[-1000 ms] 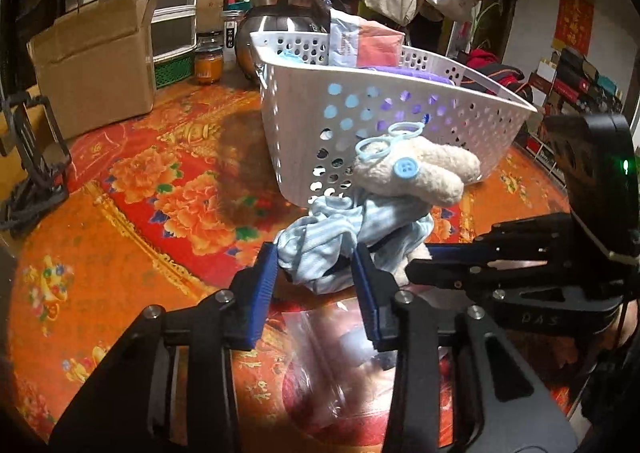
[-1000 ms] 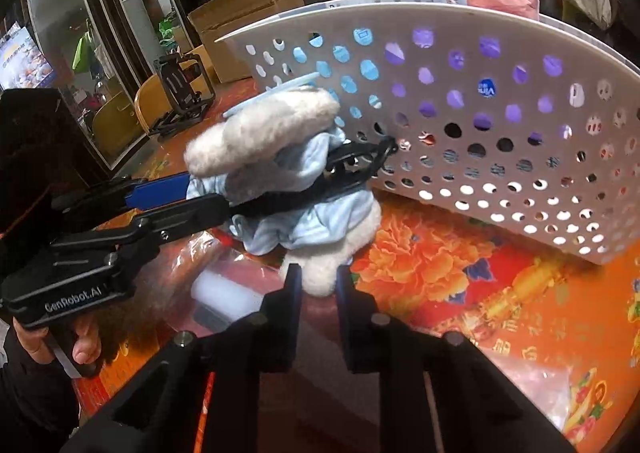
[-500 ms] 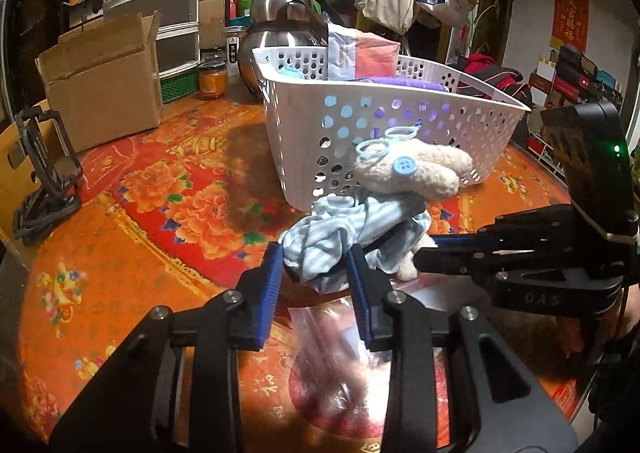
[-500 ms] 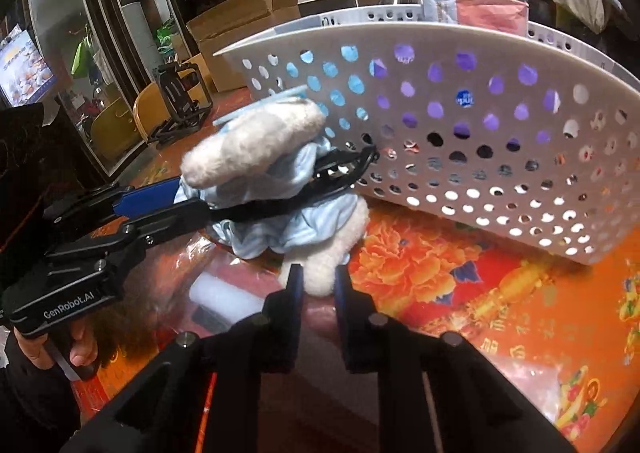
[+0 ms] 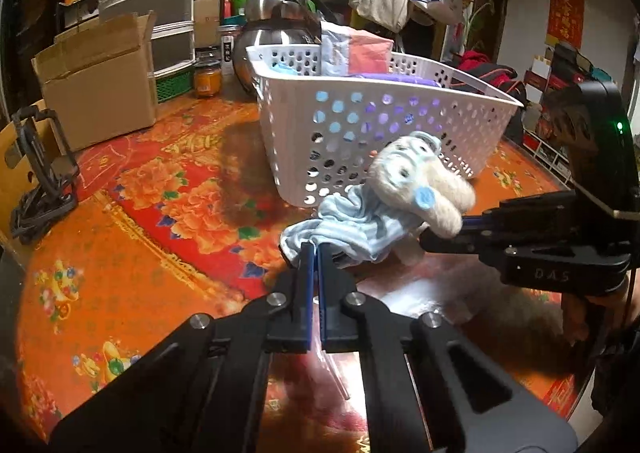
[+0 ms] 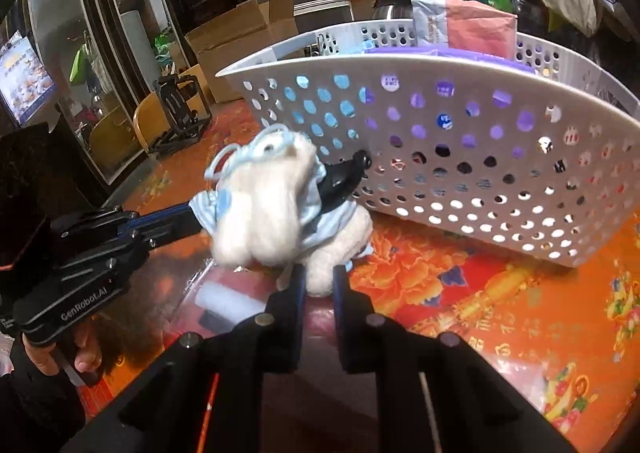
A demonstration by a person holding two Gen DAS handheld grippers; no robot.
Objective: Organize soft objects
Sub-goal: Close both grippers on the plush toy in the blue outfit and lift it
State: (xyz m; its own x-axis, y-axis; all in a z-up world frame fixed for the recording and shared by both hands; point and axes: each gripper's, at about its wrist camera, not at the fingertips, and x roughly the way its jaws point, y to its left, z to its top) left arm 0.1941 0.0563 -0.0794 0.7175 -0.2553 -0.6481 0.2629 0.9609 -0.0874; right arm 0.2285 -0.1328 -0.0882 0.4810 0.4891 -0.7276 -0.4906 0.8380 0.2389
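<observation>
before the white basket (image 5: 360, 125), plush toy (image 5: 424, 189) lying sideways, left gripper (image 5: 314, 253) just clenched on its striped cloth (image 5: 352, 225)

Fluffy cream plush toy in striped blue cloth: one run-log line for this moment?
left hand-held gripper: shut on cloth | right hand-held gripper: shut on fluffy cream plush toy | white perforated plastic basket: behind toy

left hand-held gripper (image 5: 315, 253) just clamped, right hand-held gripper (image 6: 319, 281) pinching

A cream plush toy (image 5: 424, 189) in pale blue striped clothes, blurred, hung tilted just before the white perforated basket (image 5: 404, 125) holding soft packets.
</observation>
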